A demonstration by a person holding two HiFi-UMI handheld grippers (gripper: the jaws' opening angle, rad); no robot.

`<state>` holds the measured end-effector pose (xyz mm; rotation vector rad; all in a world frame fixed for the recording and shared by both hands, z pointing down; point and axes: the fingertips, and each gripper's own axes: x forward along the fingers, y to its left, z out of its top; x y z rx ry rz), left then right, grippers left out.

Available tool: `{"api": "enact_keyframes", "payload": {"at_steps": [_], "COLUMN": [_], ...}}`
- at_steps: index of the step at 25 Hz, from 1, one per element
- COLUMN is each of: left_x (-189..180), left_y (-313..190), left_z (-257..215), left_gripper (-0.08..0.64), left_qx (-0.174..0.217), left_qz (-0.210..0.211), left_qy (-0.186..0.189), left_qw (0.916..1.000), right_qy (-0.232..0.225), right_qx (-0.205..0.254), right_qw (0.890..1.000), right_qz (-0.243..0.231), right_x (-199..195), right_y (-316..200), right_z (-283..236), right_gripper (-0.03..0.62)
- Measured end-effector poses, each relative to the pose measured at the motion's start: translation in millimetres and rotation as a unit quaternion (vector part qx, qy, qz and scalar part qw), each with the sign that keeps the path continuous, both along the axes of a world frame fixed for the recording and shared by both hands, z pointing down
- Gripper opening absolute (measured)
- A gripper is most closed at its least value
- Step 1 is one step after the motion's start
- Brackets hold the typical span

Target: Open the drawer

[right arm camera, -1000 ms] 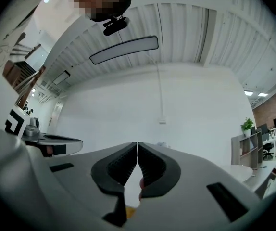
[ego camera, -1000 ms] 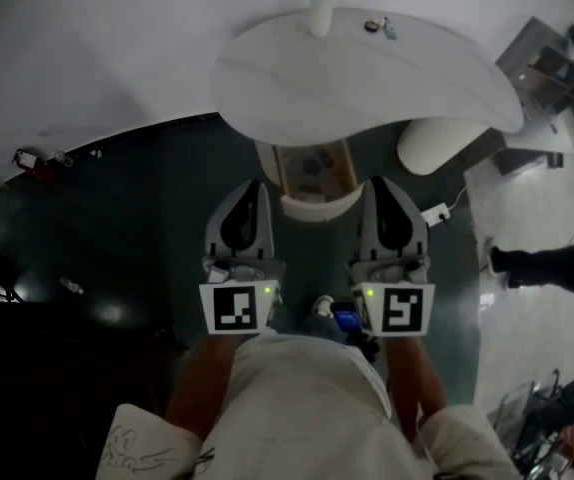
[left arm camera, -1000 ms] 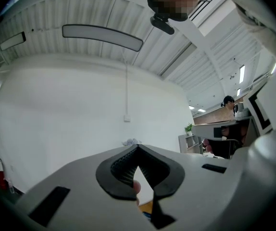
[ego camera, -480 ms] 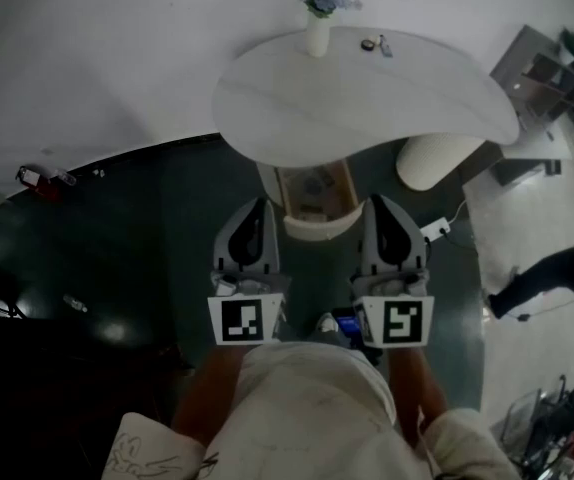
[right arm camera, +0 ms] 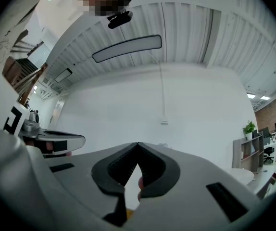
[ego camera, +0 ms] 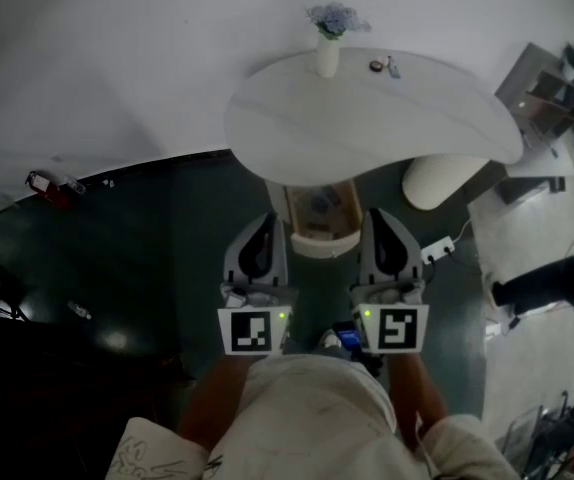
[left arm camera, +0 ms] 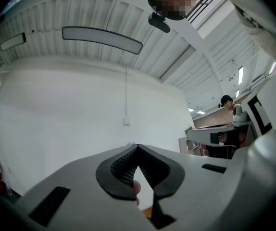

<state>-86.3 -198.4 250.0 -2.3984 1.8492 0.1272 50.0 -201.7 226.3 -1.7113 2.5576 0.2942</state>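
Wooden drawer (ego camera: 317,211) lies just ahead of two closed, empty grippers — left gripper (ego camera: 270,218) and right gripper (ego camera: 375,214) flank it equally.

We wear a pale short-sleeved shirt (ego camera: 307,408); its left sleeve (ego camera: 147,448) carries a dark line drawing. Our left hand-held gripper (ego camera: 265,220) and right hand-held gripper (ego camera: 379,216) have rounded light-grey shells with dark oval recesses and black ribbed pads (left arm camera: 122,170). Each bears a cube (ego camera: 249,331) with black-and-white square markers and a small green light (ego camera: 282,316).
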Motion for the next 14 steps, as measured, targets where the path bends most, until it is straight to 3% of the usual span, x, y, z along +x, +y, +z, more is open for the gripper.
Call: {"api": "enact_keyframes", "payload": {"at_steps": [14], "left_x": [-3.1], "left_y": [-1.4], "left_z": [0.1], "left_gripper": [-0.005], "left_qx": [-0.005], "left_qz": [-0.005], "left_qy": [0.002], "left_qw": [1.0000], "right_qy": [0.017], "right_qx": [0.000], "right_qw": [1.000], "right_qz": [0.001], "right_x": [-0.3], "right_y": [-3.3], "right_z": [1.3], "right_gripper": [0.005]}}
